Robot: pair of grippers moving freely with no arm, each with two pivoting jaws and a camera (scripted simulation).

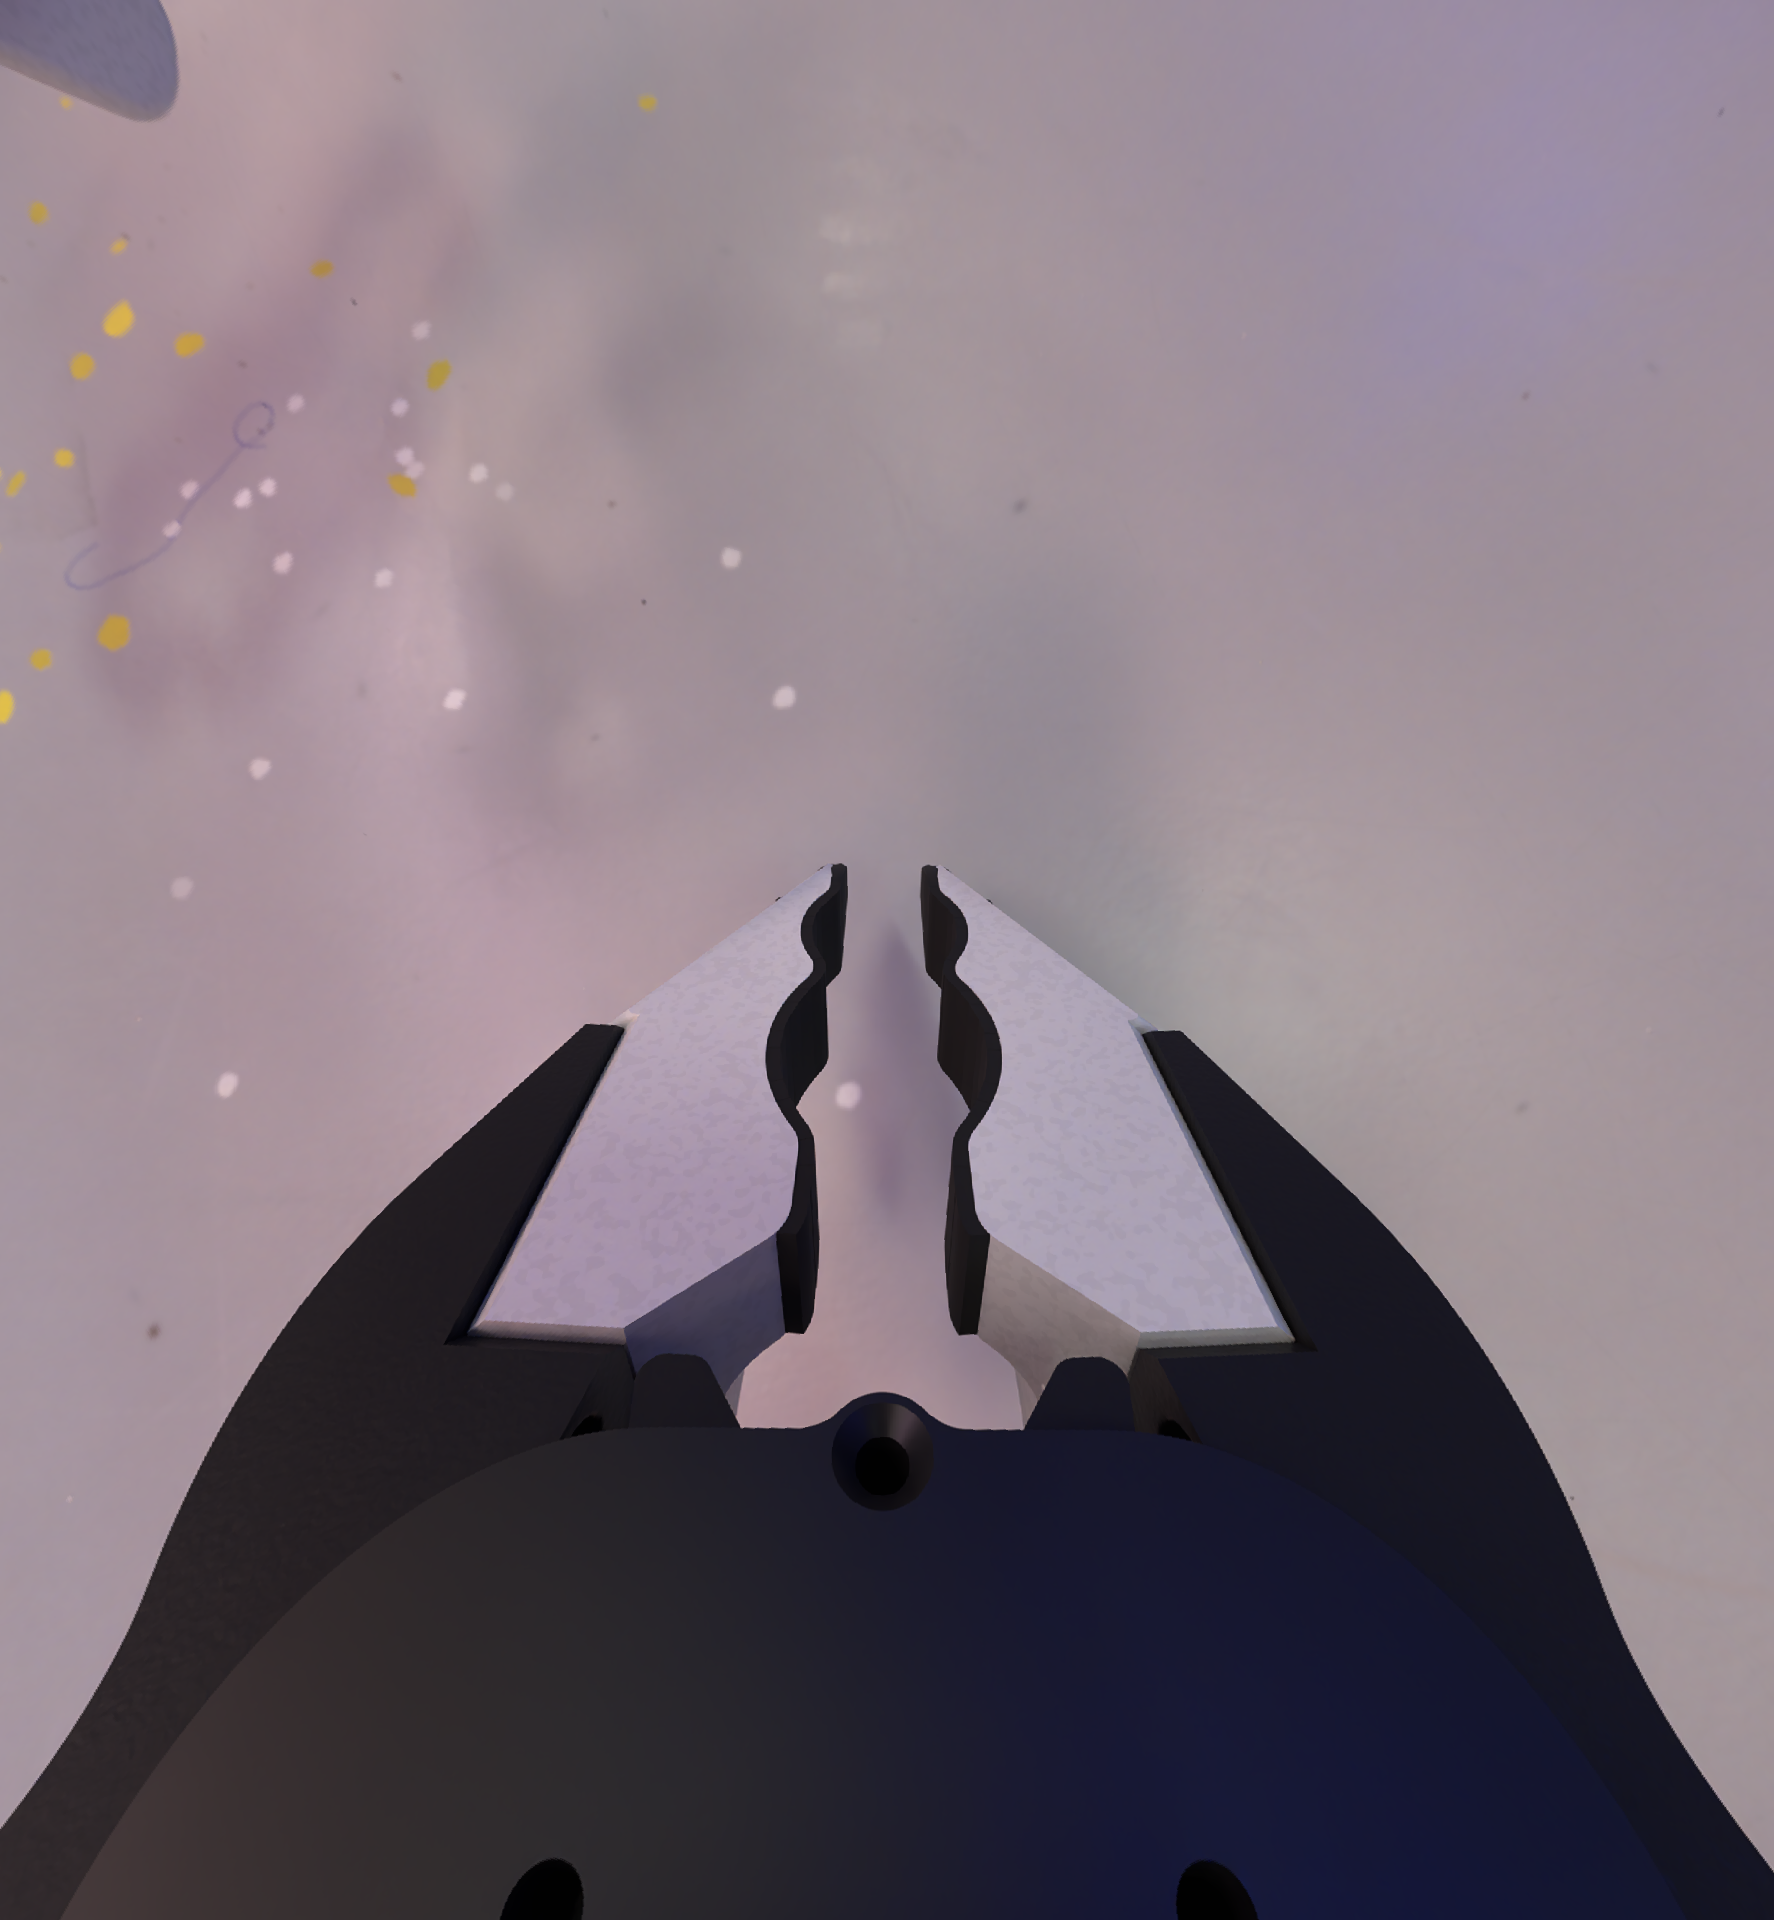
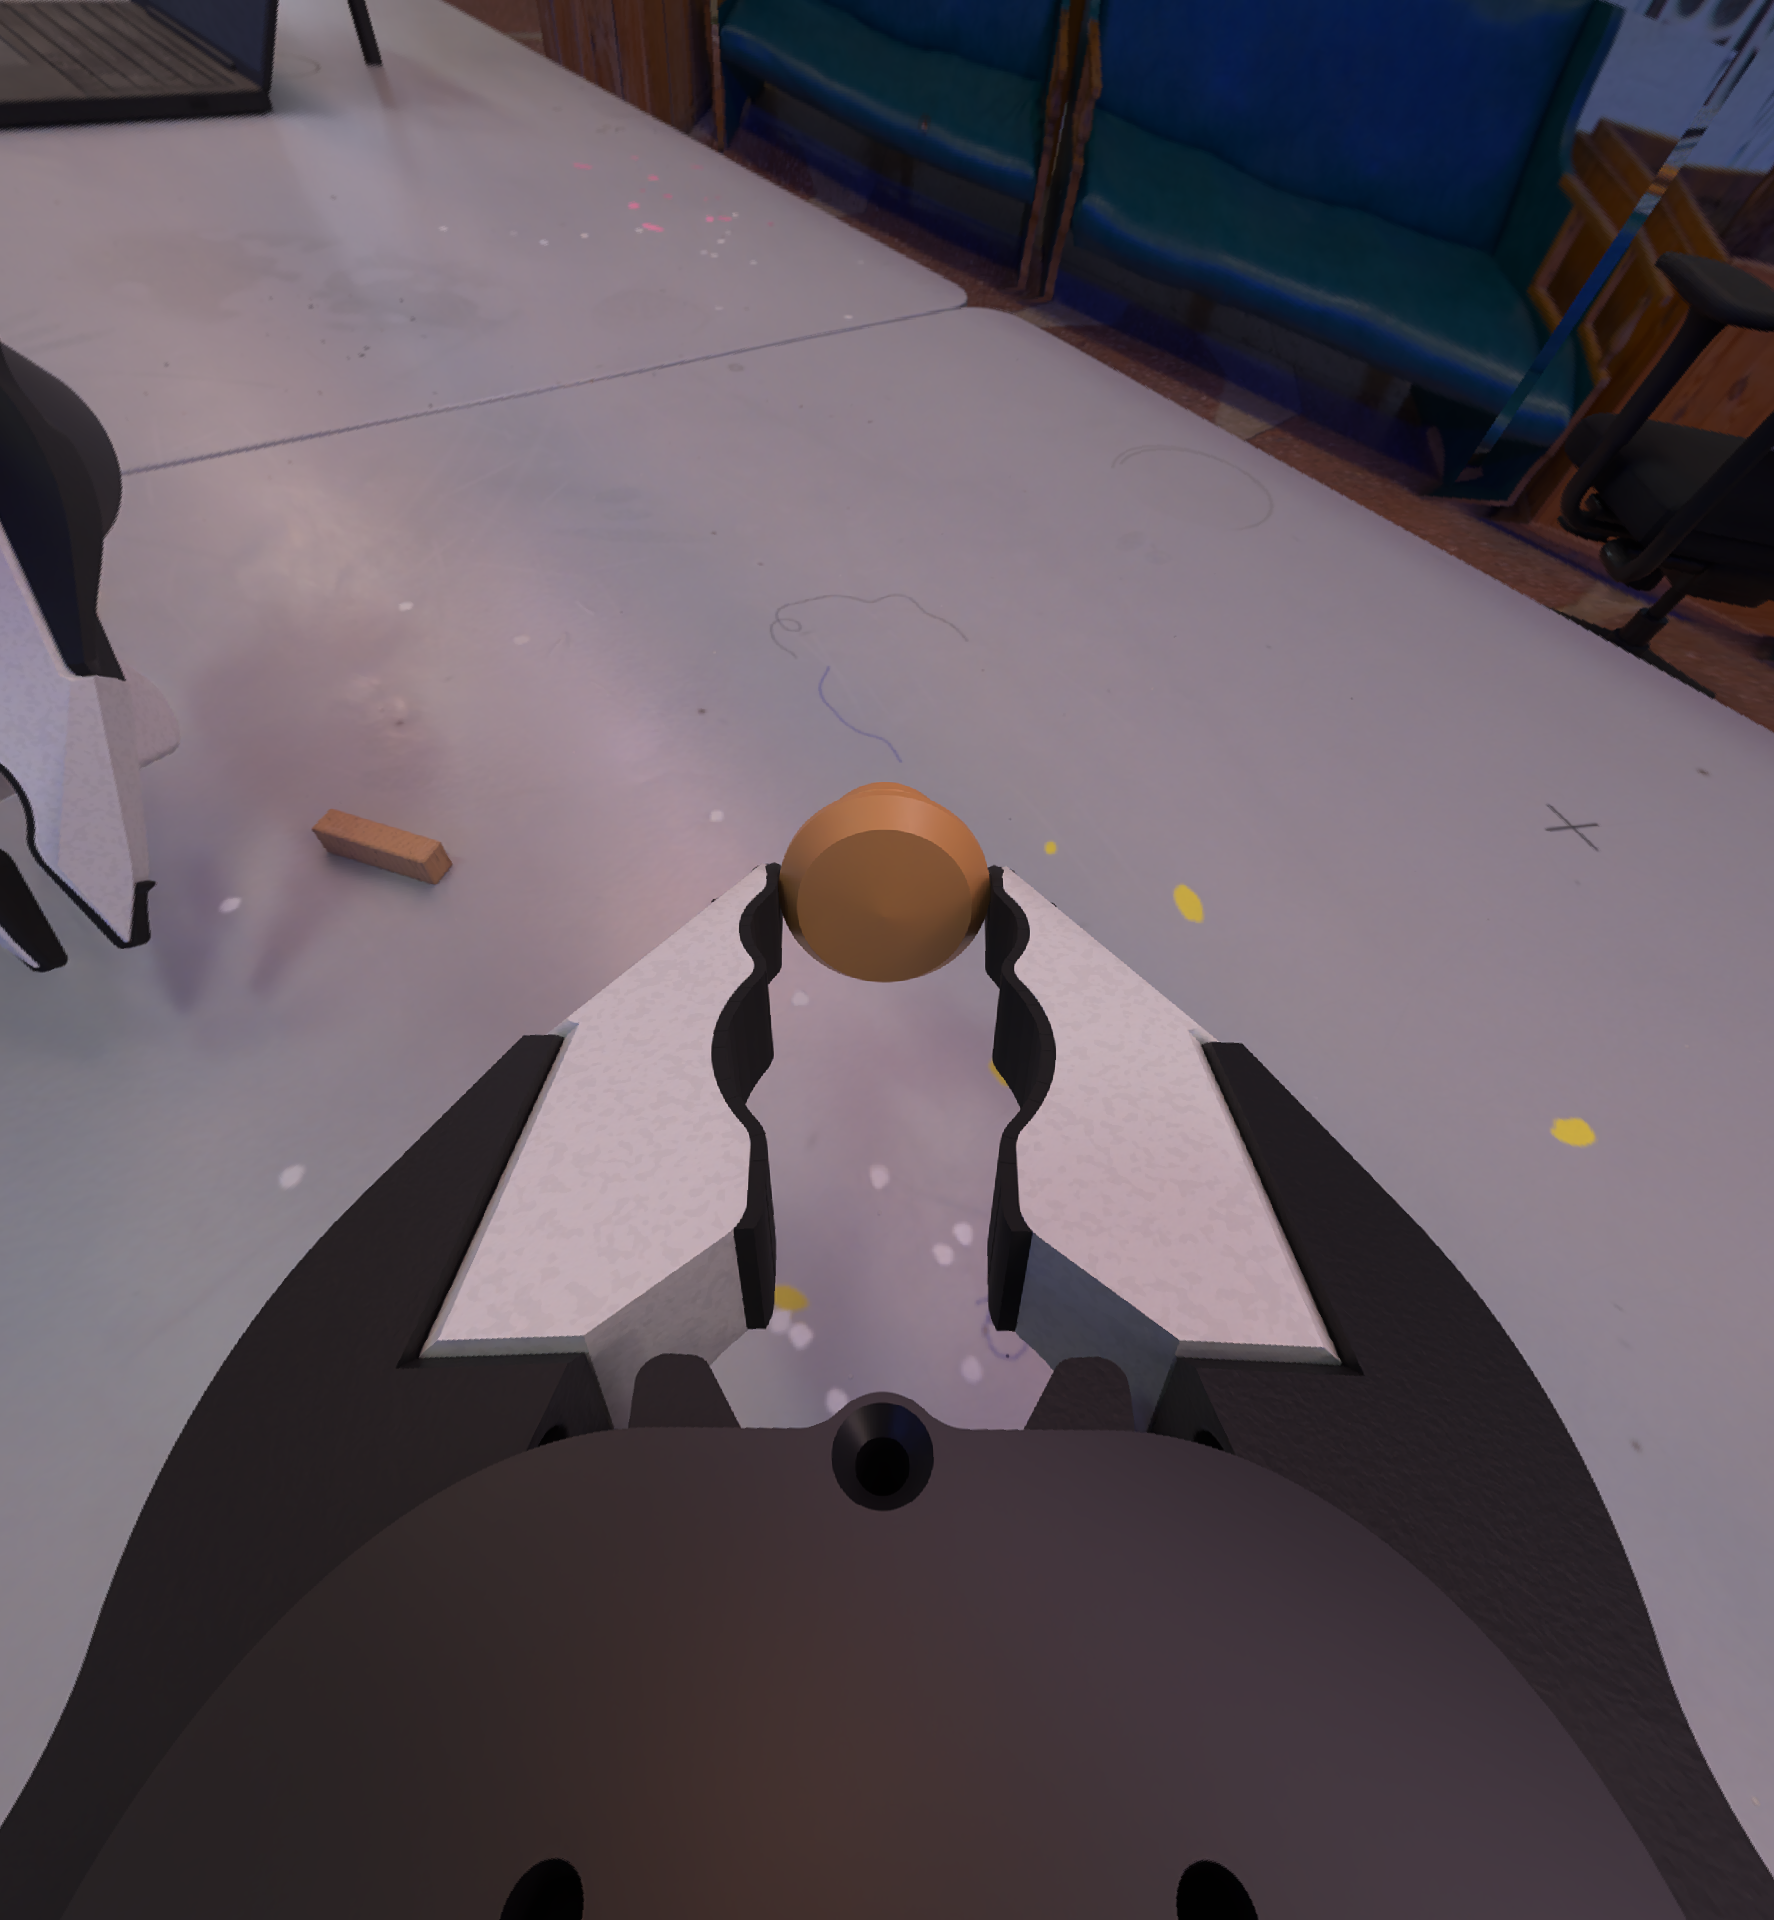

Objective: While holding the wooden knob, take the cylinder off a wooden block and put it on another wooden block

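Between my right gripper's (image 2: pixel 883 894) fingertips sits the wooden knob (image 2: pixel 883 888), clenched at the very tips with its flat round face turned back toward the camera. It appears clear of the table (image 2: pixel 1278 727). I judge the tip grip is there simply to keep the knob held while the other tool works.

Left side: my left gripper (image 1: pixel 883 883) grasps nothing. Its jaws stand nearly together with only a narrow gap, and its own camera shows just bare, paint-speckled tabletop beyond them. From the right wrist view the same gripper (image 2: pixel 93 940) hangs at the far-left edge, tips angled down toward the surface.

Task items: one small wooden block (image 2: pixel 382 845) lies flat on the table, left of the knob and just right of the left gripper's tips. Nothing rests on it. The cylinder and the second block I cannot find in either view.

Judgement: the transfer is either done out of view or not begun; I cannot tell which. If it remains, the left tool must open wider first, since that gap looks too tight for a cylinder. Risk: the knob's shallow tip hold could slip if the right side jolts.

Far off: a laptop (image 2: pixel 104 57), blue seating (image 2: pixel 1278 156), an office chair (image 2: pixel 1693 468).
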